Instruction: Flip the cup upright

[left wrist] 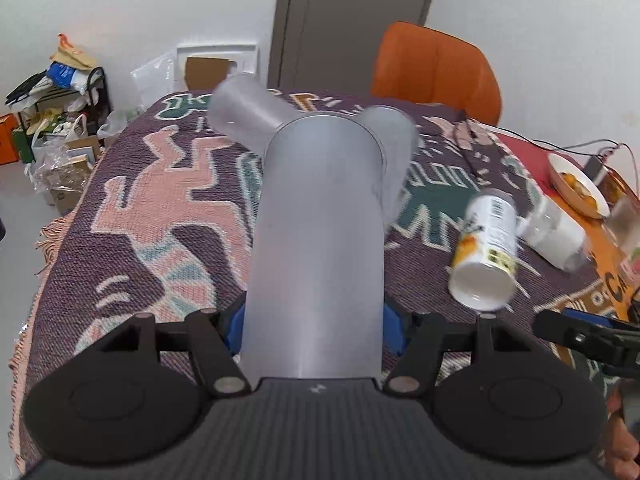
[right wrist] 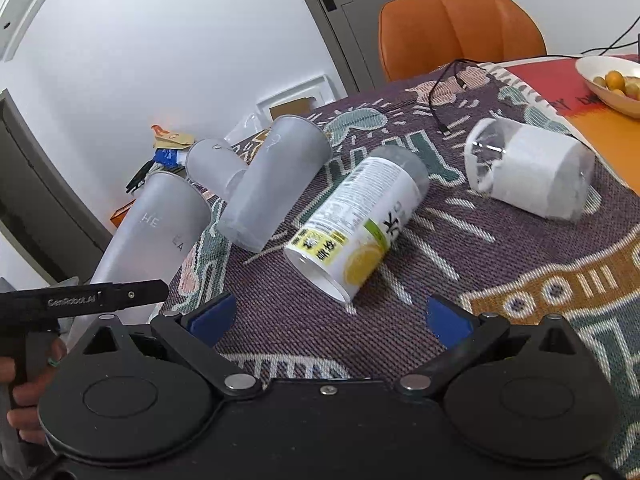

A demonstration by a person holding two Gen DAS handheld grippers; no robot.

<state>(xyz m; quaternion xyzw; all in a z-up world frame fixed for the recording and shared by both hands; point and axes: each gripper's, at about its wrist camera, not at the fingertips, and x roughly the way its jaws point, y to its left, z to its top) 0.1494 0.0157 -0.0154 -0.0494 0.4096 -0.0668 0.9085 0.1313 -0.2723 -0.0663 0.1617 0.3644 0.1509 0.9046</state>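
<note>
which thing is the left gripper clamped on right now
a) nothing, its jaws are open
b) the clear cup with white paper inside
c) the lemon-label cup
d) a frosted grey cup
d: in the left wrist view the frosted grey cup sits gripped between the blue pads of the left gripper, while the lemon-label cup lies apart on the tablecloth.

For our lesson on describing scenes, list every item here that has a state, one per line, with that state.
Left tool: shut on the frosted cup.
Frosted cup: held, off the cloth.
Right tool: open, holding nothing.
Two other frosted cups: lying on their sides.
Lemon-label cup: lying on its side.
Clear cup with white paper: lying on its side.
Door: closed.
</note>
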